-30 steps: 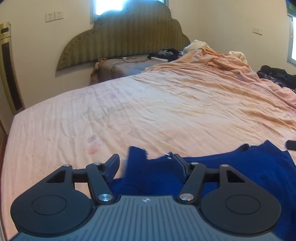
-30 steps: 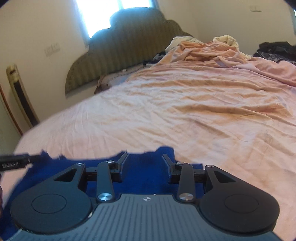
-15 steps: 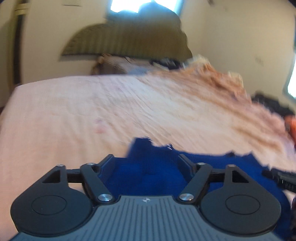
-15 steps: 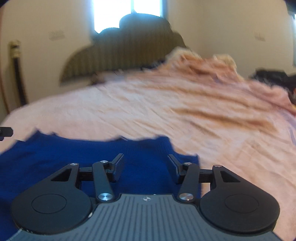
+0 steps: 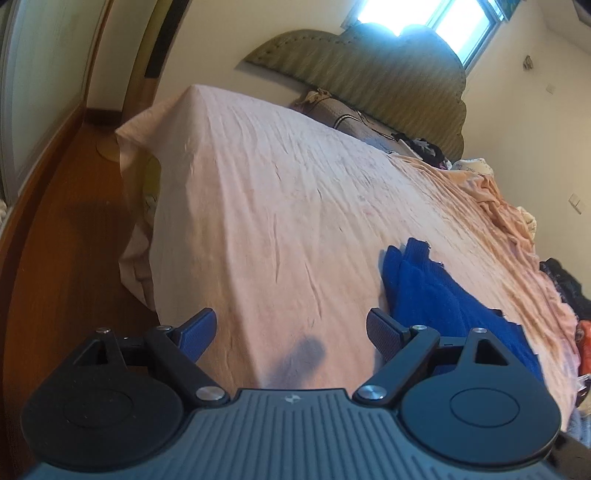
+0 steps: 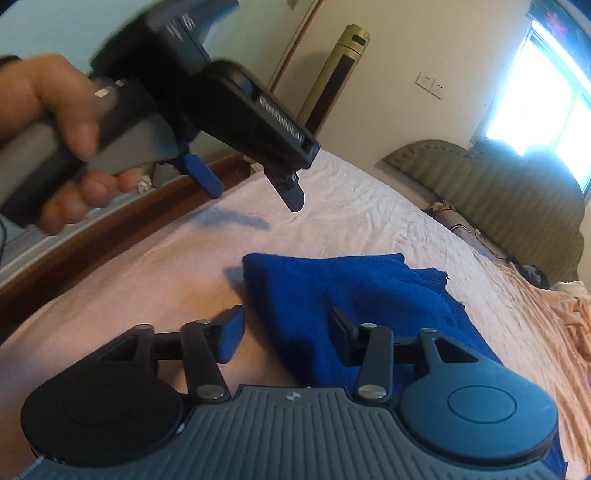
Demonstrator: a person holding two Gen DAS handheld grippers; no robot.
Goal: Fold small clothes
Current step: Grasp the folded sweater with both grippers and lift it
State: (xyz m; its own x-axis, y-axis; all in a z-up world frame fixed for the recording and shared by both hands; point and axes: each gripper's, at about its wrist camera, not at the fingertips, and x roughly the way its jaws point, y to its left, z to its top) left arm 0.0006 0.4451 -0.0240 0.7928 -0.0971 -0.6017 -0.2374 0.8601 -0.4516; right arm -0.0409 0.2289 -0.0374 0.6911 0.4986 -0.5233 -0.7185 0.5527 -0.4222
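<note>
A deep blue knitted small garment (image 6: 354,295) lies folded on the bed, partly doubled over itself, with a thick soft edge. It lies just ahead of the right gripper (image 6: 284,332), whose fingers are spread and hold nothing. In the left wrist view the garment is to the right of the left gripper (image 5: 291,332), whose fingers are also spread wide and empty. The wrinkled pale pink bed sheet (image 5: 277,206) covers the bed, below a green padded headboard (image 5: 369,70) and a bright window (image 5: 428,14)
</note>
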